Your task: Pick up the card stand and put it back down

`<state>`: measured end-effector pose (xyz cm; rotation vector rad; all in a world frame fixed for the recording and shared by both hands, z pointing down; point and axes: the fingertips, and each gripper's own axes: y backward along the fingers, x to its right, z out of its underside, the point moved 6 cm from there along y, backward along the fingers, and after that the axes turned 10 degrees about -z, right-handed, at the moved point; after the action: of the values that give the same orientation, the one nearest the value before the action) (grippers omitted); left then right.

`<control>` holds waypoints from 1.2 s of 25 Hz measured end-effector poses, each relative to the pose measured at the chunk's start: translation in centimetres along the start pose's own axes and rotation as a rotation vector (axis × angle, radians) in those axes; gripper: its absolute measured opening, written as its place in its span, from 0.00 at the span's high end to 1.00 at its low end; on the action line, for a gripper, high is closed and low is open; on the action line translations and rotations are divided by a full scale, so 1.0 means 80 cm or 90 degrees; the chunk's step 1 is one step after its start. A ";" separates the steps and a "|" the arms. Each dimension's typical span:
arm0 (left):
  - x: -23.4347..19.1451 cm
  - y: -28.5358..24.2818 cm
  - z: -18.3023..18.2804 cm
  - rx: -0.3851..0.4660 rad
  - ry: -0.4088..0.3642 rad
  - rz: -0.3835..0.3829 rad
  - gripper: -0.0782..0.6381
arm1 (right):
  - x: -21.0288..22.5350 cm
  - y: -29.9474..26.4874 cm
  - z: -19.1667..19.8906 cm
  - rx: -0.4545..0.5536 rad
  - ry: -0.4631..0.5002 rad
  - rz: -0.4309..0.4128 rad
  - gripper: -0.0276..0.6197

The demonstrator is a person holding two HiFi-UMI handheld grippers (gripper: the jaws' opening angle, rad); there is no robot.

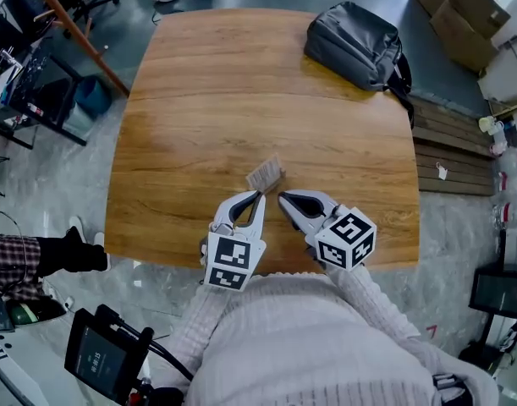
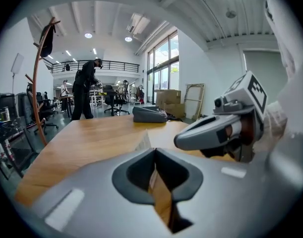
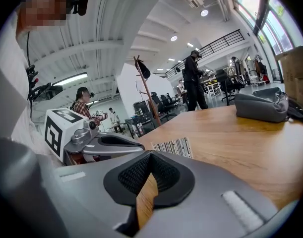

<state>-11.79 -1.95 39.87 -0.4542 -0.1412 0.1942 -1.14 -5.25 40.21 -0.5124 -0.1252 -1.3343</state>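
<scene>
At the near edge of the wooden surface (image 1: pixel 207 91), my left gripper (image 1: pixel 259 199) has its jaws clenched on nothing. Just ahead, near both tips, the card stand (image 1: pixel 265 176) sits free. My right gripper (image 1: pixel 284 198) is clenched empty too. I judge the stand either already set down or not yet lifted; I cannot tell which.

The table (image 1: pixel 199 100) is of wood with a clear grain and a soft shine. The bag (image 1: pixel 355 45) looks like dark grey matt cloth. The left gripper (image 1: pixel 260 198) and right gripper (image 1: pixel 283 197) have smooth matt grey plastic shells, with black, rough pads (image 3: pixel 136 175).
</scene>
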 end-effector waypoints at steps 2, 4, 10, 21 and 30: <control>0.000 -0.002 0.001 -0.004 0.004 0.009 0.88 | -0.001 -0.001 0.001 -0.005 0.005 -0.004 0.96; 0.000 -0.002 0.002 -0.006 0.013 0.024 0.88 | -0.002 -0.002 0.000 -0.005 0.007 -0.005 0.96; 0.004 -0.001 0.008 -0.021 0.024 0.045 0.88 | -0.007 -0.004 0.003 -0.021 0.021 -0.008 0.96; 0.005 -0.003 0.010 -0.039 0.027 0.054 0.88 | -0.009 -0.005 0.000 -0.026 0.030 -0.009 0.96; 0.008 -0.006 0.006 -0.043 0.026 0.064 0.88 | -0.010 0.006 -0.004 -0.026 0.035 0.005 0.96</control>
<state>-11.16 -2.01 40.57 -0.5332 -0.0859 0.2788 -0.99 -4.62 39.48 -0.5103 -0.0505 -1.3438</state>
